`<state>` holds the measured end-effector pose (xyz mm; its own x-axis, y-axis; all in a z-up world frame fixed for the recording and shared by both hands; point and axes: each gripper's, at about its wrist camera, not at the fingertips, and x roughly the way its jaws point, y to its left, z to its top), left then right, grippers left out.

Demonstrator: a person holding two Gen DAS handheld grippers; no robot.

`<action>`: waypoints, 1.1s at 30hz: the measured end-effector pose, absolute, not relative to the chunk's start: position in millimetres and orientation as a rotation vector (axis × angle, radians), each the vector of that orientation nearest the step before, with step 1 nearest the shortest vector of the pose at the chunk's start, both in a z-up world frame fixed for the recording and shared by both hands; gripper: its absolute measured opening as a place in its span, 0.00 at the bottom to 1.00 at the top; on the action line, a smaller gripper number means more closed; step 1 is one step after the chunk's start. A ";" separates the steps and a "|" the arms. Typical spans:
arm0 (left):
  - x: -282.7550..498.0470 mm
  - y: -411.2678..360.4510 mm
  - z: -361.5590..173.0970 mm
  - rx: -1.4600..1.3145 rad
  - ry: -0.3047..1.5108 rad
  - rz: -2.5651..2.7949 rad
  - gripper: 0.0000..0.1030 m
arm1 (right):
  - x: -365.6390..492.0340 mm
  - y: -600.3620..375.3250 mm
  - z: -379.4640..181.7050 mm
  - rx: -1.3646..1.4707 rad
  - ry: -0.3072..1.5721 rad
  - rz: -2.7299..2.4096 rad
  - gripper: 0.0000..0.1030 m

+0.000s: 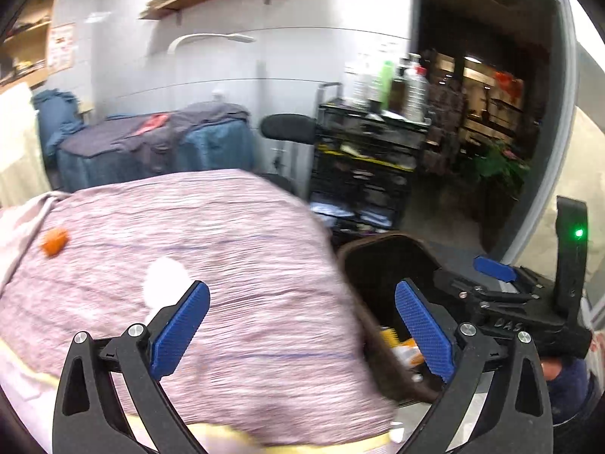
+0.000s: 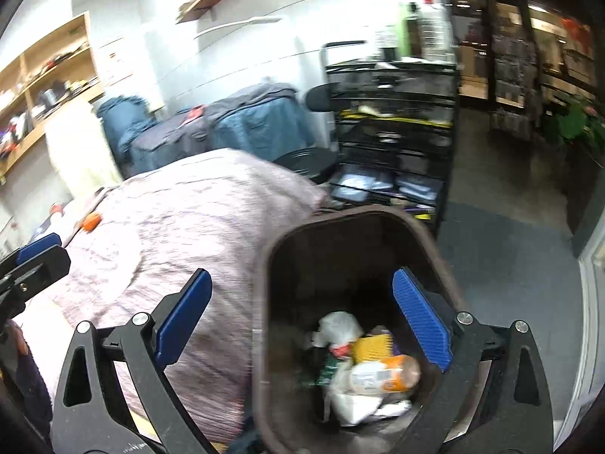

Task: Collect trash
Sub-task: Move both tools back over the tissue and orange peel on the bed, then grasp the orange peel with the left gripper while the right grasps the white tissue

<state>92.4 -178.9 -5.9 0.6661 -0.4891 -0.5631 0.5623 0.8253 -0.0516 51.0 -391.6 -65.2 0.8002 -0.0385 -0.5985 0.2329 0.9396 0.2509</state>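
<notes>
A mauve cloth covers the table (image 1: 234,227). On it lie a small orange scrap (image 1: 55,241) and a crumpled white piece (image 1: 166,280), the white one just beyond my left finger. My left gripper (image 1: 301,291) hangs open over the table's right edge with nothing between its fingers. A dark brown bin (image 2: 272,249) stands on the floor against the table. It holds a white bag (image 2: 340,325), a yellow packet (image 2: 372,346) and an orange-and-white wrapper (image 2: 382,376). My right gripper (image 2: 302,276) is open and empty above the bin's left rim. The orange scrap (image 2: 90,221) shows far left.
A black wire cart (image 2: 393,113) with bottles on top stands behind the bin. Blue and grey covered boxes (image 1: 151,143) line the white wall beside a black stool (image 2: 306,160). Wooden shelves (image 2: 45,87) hang at left. A dark doorway with a plant (image 1: 499,162) opens at right.
</notes>
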 end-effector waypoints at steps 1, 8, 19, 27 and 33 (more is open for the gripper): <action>95.5 -170.2 -7.4 0.127 0.600 -0.576 0.94 | 58.3 -381.3 -64.8 0.313 0.639 -0.121 0.92; 114.0 -102.6 -21.1 0.138 0.645 -0.426 0.94 | 104.5 -311.6 -64.8 0.219 0.736 0.070 0.92; 153.7 5.4 -44.8 0.100 0.742 -0.237 0.94 | 178.0 -210.9 -75.1 0.104 0.908 0.278 0.92; 186.8 30.8 -56.6 0.138 0.788 -0.201 0.94 | 237.9 -165.7 -91.0 0.055 1.040 0.309 0.92; 213.0 36.6 -63.2 0.181 0.803 -0.185 0.94 | 284.0 -144.9 -112.1 -0.001 1.140 0.267 0.89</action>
